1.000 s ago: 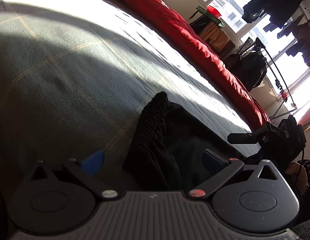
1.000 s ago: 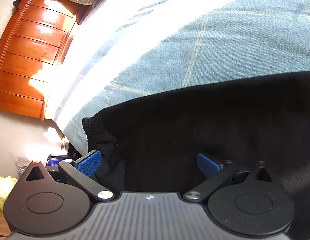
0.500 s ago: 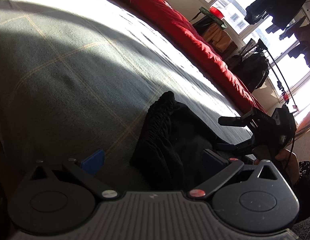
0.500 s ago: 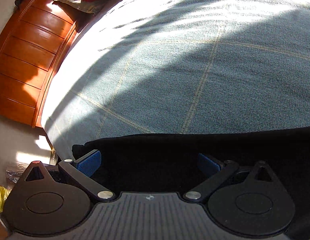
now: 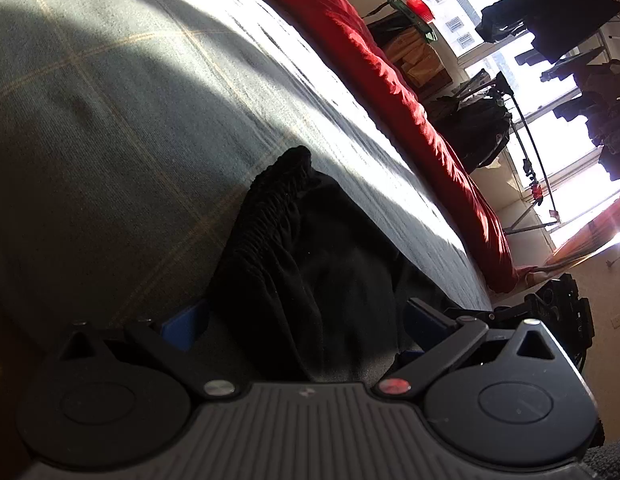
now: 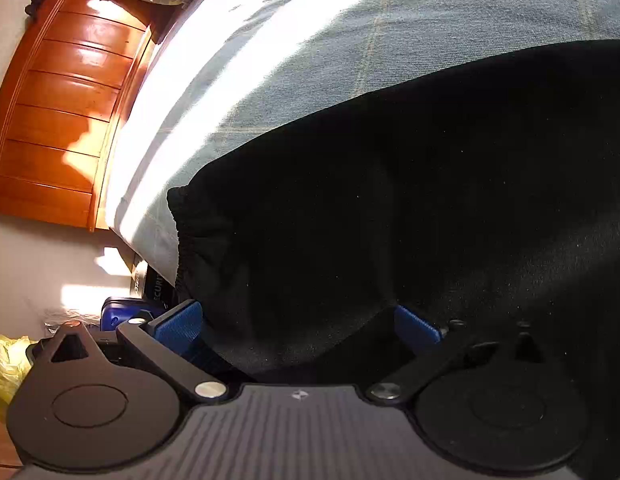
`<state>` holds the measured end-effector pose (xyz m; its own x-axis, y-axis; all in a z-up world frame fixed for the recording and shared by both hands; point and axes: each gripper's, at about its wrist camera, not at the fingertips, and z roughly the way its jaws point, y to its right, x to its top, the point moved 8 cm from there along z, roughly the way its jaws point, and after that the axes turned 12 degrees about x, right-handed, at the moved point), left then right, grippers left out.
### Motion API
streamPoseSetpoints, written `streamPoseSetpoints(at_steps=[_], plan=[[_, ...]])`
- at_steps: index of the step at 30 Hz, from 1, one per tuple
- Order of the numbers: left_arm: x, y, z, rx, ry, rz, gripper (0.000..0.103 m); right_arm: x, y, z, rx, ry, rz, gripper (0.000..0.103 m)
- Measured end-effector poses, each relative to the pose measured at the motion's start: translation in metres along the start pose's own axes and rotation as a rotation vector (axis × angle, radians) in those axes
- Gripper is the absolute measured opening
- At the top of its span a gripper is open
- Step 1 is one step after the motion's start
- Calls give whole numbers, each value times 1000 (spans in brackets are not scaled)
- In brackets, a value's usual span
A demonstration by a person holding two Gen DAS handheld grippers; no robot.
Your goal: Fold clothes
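Observation:
A black garment [image 5: 310, 264] with a gathered elastic waistband [image 5: 265, 216] lies on the grey-blue checked bedspread [image 5: 109, 128]. My left gripper [image 5: 305, 322] is open, its blue pads on either side of the waistband end. In the right wrist view the same garment [image 6: 410, 200] spreads over the bedspread [image 6: 310, 32], with an elastic cuff [image 6: 185, 232] at the bed's edge. My right gripper [image 6: 297, 326] is open, with black cloth lying between its blue pads. The right gripper also shows in the left wrist view [image 5: 558, 312], beyond the garment.
A red quilt [image 5: 390, 88] runs along the bed's far side. Beyond it are bags, a tripod and clothes hanging at bright windows [image 5: 550, 20]. A wooden headboard [image 6: 61, 100] stands at the left in the right wrist view, with a yellow bag [image 6: 5, 360] on the floor.
The right gripper has swung back toward the bed's edge, and the garment and its cuff fill more of its view. The left gripper has moved slightly closer to the waistband. Both stay open.

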<state>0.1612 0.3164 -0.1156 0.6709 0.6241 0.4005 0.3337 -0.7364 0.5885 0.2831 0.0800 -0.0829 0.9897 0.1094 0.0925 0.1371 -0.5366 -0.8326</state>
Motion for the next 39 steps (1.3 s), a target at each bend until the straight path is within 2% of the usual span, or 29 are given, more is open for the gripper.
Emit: streamPoseSetpoints(at_steps=[5,11,16,19,26,30,33,35,39], plan=[[-5,1,12,-17,-19,-27,102,0,3,4,15,9,12,103],[-2,0,14,-128,-7,-125,103,-1,1,7,15,-1,9,103],[9,-2,0,-261,66,-212,102,0,-5,10,6,-28,-51,103],[14,0,-4,-315,81,-220,102,-3,-28,17,-14,-68,-211,103],[18,4,1,-331,69,-180,102,-28,-89,70,-213,-226,-807,103],[21,6,-1,-341,60,-136,102,-50,-105,103,-195,-340,-944,103],[22,6,-1,-351,45,-109,102,-62,-106,121,-221,-382,-999,103],[23,6,0,-351,31,-102,102,-64,-103,130,-303,-372,-1050,103],[21,3,-2,-337,26,-102,102,-58,-99,130,-481,-270,-1158,103]])
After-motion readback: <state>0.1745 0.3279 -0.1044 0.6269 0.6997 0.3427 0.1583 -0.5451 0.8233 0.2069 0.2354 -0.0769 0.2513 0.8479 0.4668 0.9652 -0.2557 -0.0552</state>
